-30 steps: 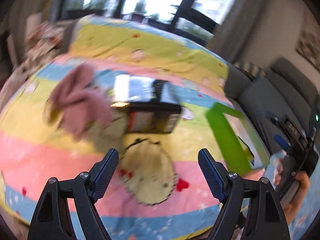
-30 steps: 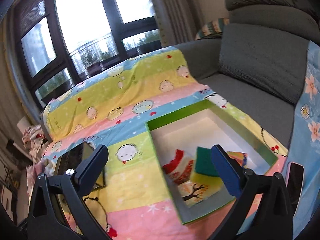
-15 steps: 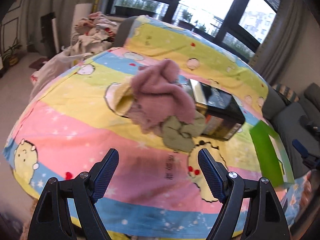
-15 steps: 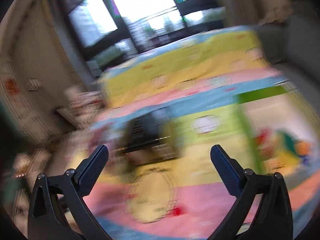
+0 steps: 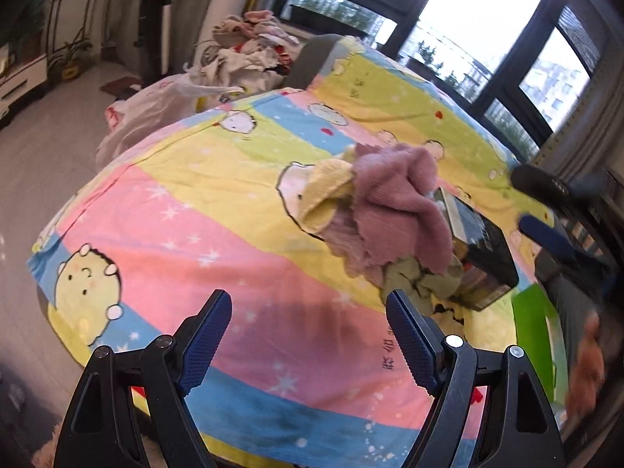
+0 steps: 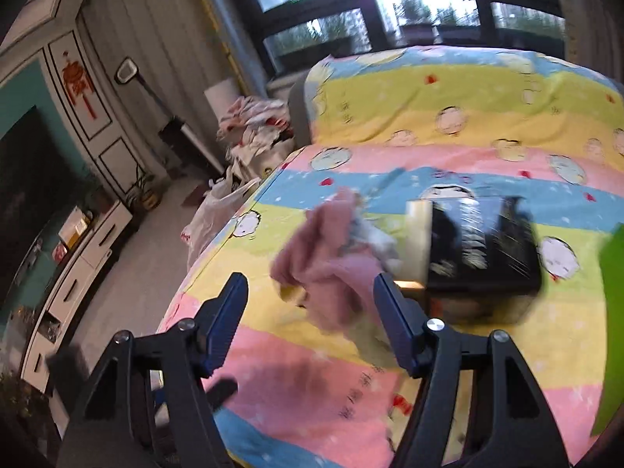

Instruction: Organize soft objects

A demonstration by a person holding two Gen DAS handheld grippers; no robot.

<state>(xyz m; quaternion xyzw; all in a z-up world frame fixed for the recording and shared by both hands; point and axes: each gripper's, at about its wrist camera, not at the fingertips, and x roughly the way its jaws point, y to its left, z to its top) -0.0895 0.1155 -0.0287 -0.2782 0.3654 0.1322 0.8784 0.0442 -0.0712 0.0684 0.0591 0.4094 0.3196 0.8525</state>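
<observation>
A crumpled pink cloth [image 5: 394, 210] heaps over a yellow cloth [image 5: 327, 195] mid-blanket [image 5: 218, 218], against a black box [image 5: 483, 249]. Left gripper [image 5: 308, 335] gapes empty; right gripper [image 6: 312, 316], jaws just narrowing, holds nothing

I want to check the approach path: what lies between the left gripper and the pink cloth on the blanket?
Only bare striped blanket lies between the left gripper, jaws open and empty, and the pink cloth; the left wrist view shows it.

Daylight glares through the windows [image 5: 448, 11]; right wrist view motion-blurred, fisheye edges dark.
</observation>
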